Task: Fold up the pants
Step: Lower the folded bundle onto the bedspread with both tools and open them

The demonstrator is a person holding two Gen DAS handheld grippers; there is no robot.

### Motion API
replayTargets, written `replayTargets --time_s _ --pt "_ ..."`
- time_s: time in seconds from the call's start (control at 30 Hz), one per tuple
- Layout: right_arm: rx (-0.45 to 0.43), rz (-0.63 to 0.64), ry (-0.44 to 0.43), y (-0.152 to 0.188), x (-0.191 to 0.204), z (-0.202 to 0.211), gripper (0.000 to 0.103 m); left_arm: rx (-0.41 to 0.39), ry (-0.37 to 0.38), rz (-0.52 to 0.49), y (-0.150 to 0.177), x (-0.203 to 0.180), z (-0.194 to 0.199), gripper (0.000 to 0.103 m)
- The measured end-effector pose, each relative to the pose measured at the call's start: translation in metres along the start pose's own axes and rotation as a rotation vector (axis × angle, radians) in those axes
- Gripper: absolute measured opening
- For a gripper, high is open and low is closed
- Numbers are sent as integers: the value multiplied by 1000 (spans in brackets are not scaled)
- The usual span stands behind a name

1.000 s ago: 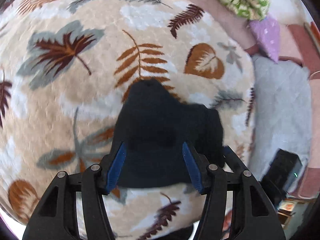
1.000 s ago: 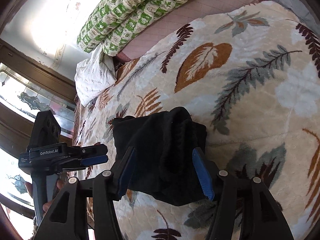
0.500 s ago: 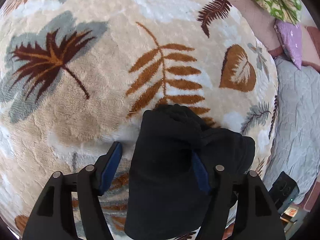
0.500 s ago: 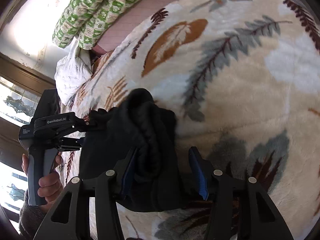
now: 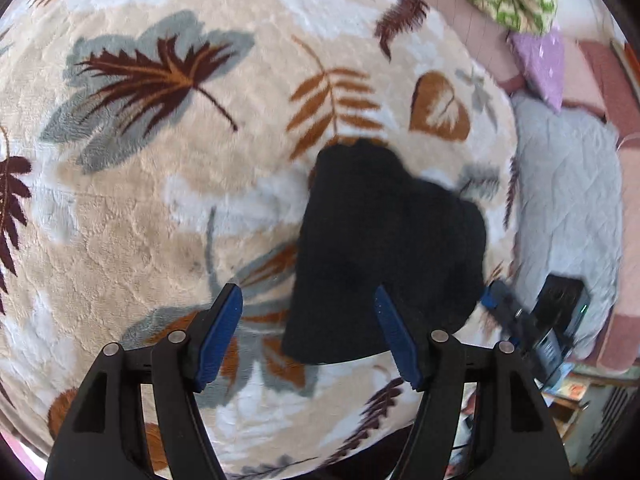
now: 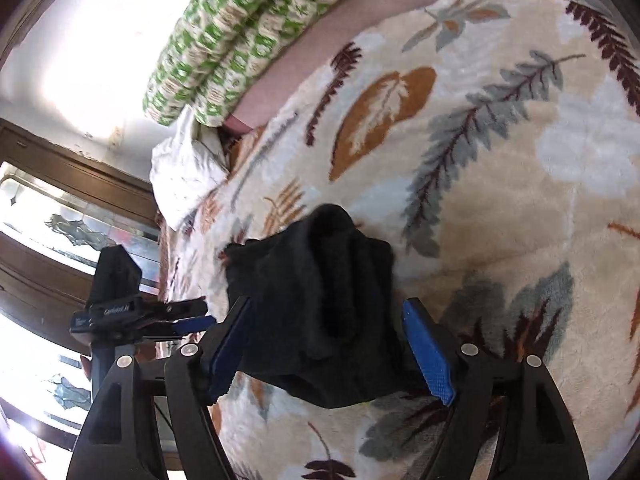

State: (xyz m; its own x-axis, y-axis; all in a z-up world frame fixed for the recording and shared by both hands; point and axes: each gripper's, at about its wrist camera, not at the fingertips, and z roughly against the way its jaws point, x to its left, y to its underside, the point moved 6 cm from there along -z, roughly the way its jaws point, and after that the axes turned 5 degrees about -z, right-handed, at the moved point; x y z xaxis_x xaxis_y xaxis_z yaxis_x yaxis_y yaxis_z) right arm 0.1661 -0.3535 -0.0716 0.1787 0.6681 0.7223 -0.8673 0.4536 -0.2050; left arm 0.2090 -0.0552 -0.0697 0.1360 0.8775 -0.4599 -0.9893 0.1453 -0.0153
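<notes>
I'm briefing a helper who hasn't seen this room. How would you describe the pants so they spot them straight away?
Start at the big cream leaf-print blanket that covers the bed. Near its middle lies a compact bundle, the black pants, folded into a thick bundle with both grippers open around it. It is the only plain, solid black thing on the blanket; everything around it is patterned with brown, grey and maroon leaves.

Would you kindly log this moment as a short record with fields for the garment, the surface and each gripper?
garment: black pants, folded into a compact bundle, lying free
surface: leaf-print fleece blanket
left gripper: jaws open, empty, beside the bundle
right gripper: jaws open, straddling the bundle without clamping it
background: green patterned quilt, rolled
</notes>
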Motion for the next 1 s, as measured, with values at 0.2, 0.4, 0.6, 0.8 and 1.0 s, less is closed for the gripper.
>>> replayTargets --time_s 0.2,0.4,0.6,0.8,1.0 --pt "33 -32 -23 0 -14 -15 77 50 -13 -112 3 -14 -23 68" --pt "142 -51 -111 12 -15 -41 77 88 41 -99 2 -16 -48 76" --pt "131 -37 -113 16 -16 -48 67 24 98 -69 4 -21 -46 82" --pt "75 -7 -39 26 -16 -42 34 -99 43 -141 22 -41 -37 35" --pt "-3 3 -48 38 1 -21 33 -202 -6 -163 41 -47 -7 25"
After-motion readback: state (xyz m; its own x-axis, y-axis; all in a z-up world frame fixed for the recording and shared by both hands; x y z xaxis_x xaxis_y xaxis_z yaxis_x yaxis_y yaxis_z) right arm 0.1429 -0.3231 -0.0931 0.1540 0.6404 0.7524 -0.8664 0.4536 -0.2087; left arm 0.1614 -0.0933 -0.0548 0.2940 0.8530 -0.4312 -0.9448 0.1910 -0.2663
